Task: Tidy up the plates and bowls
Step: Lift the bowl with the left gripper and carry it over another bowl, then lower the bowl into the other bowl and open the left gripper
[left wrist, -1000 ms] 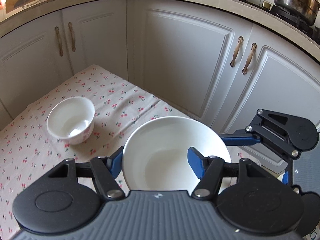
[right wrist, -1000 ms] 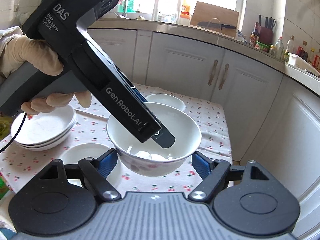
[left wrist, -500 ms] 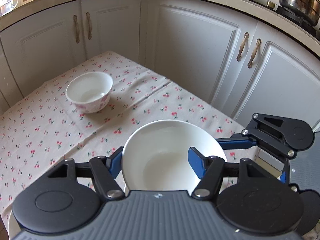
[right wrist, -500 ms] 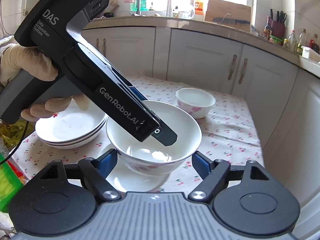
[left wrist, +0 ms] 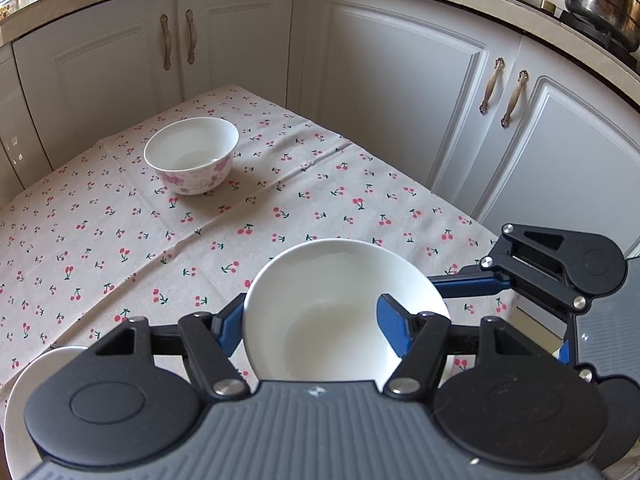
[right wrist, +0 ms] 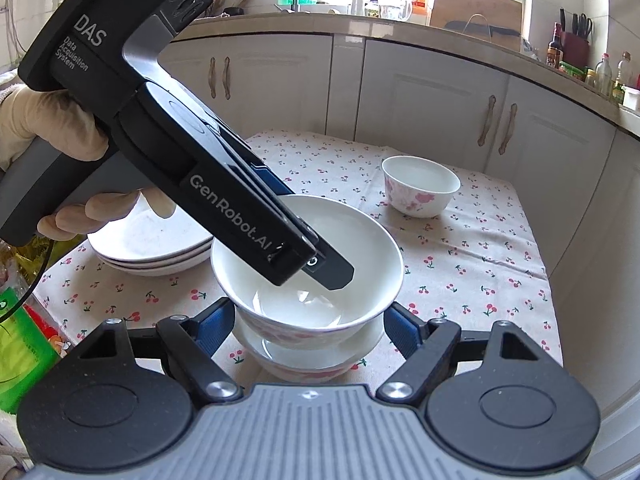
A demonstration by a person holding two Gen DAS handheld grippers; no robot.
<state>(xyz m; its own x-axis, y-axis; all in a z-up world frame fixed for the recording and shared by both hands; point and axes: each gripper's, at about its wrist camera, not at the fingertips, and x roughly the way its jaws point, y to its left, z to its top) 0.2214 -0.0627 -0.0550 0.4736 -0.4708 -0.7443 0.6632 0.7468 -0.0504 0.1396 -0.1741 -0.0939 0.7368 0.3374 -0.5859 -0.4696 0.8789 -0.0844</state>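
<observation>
Held bowl (right wrist: 306,280) now over second bowl (right wrist: 308,354); left hand-held gripper (left wrist: 316,326) pinches rim, right hand-held gripper (right wrist: 310,330) wide; plates (right wrist: 148,246) beside.

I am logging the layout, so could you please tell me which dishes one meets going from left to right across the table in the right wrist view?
Stack of plates → large bowl pinched at its rim by the left gripper, over another bowl → small flowered bowl.

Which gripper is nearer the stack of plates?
Left. The left gripper, gripping the big bowl's rim, reaches in just beside the stack of plates; the right gripper sits further away.
</observation>
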